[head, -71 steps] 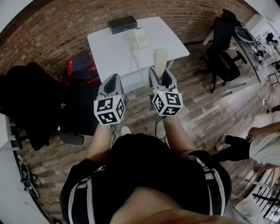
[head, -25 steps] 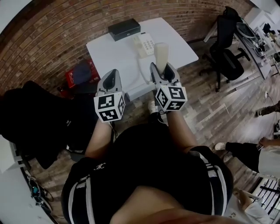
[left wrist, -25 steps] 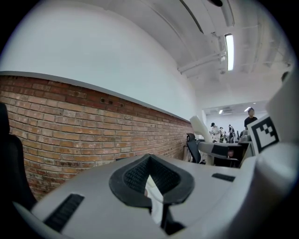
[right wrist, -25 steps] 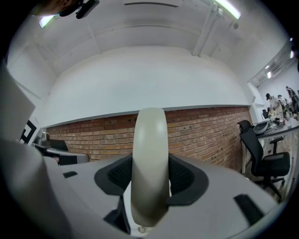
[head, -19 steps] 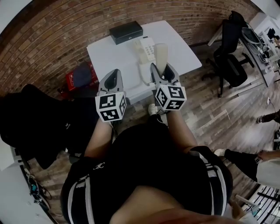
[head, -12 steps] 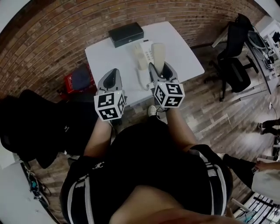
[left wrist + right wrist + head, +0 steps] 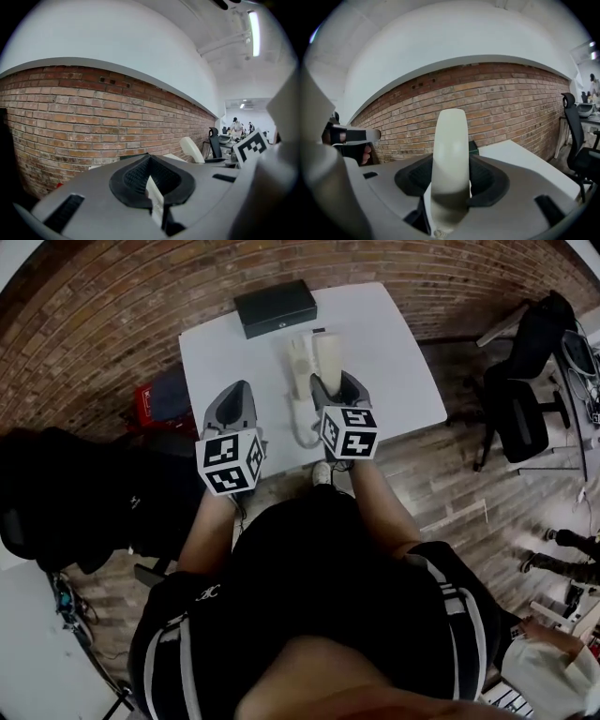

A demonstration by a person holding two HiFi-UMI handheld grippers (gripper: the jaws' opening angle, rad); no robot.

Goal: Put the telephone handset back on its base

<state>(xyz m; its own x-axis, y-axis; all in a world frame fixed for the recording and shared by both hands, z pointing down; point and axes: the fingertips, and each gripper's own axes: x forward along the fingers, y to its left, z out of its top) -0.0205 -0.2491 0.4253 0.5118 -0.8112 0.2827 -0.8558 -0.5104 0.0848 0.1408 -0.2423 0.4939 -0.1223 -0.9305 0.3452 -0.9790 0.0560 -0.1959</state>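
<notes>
The cream telephone handset [image 7: 327, 354] stands upright between the jaws of my right gripper [image 7: 330, 382], which is shut on its lower half. In the right gripper view the handset [image 7: 450, 154] rises straight up out of the right gripper [image 7: 450, 190]. The cream telephone base [image 7: 300, 360] lies on the white table [image 7: 398, 352] just left of the handset, touching or nearly so. Its coiled cord [image 7: 301, 424] hangs over the front edge. My left gripper [image 7: 234, 395] hovers at the table's front left, its jaws together and empty. The left gripper [image 7: 152, 183] faces the brick wall.
A black box [image 7: 275, 307] sits at the table's far edge, behind the phone. A red object [image 7: 150, 395] lies on the floor left of the table. Black office chairs stand at the right [image 7: 525, 399] and the left [image 7: 56, 493]. Another person [image 7: 553, 652] is at the lower right.
The table has come closer and more central in the head view. My right gripper has carried the handset forward over the table to beside the base. The left gripper now reaches the table edge.
</notes>
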